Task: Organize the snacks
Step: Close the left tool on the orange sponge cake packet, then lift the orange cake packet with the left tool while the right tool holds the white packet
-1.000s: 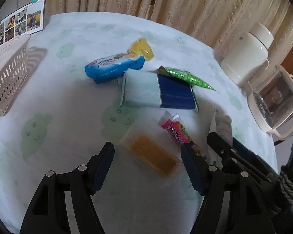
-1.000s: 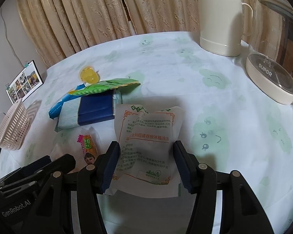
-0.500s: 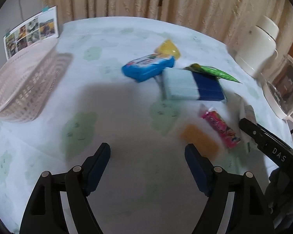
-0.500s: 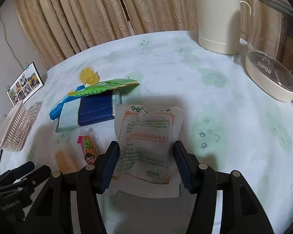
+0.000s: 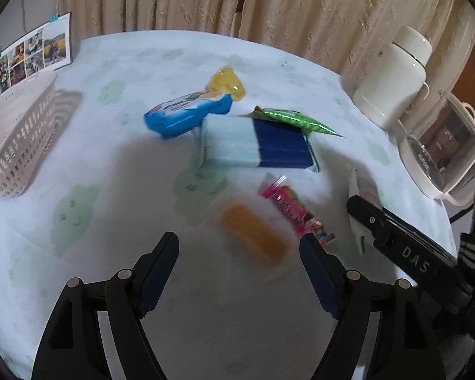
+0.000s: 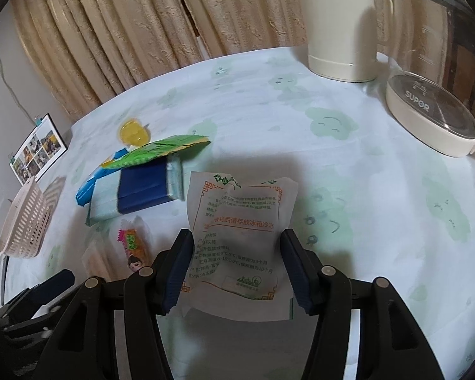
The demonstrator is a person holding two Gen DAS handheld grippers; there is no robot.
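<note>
The left gripper [image 5: 239, 250] hangs wide open over the table [image 5: 117, 164] and holds nothing; just beyond its fingers lies an orange snack [image 5: 253, 237] in a clear wrapper, blurred so its edges are hard to read, and the spread jaws suggest it is the next thing to be picked. Touching that snack's right side is a pink candy bar [image 5: 296, 210]. The right gripper [image 6: 236, 258] has its jaws parted on either side of a white printed pouch [image 6: 242, 221], which lies flat on the cloth; the pads look close to its edges, but I cannot tell whether they touch it, and the pouch's near end is hidden behind the fingers. Farther off, a pale and navy packet [image 5: 256, 145] sits in the middle, with a green packet [image 5: 296, 120] resting on its far right corner and a blue packet [image 5: 186, 115] at its far left. A yellow jelly cup [image 5: 226, 84] lies just behind the blue one. Far left stands the basket [image 5: 15, 136], cut off by the frame edge, well apart from all 7 snacks and seemingly their destination.
</note>
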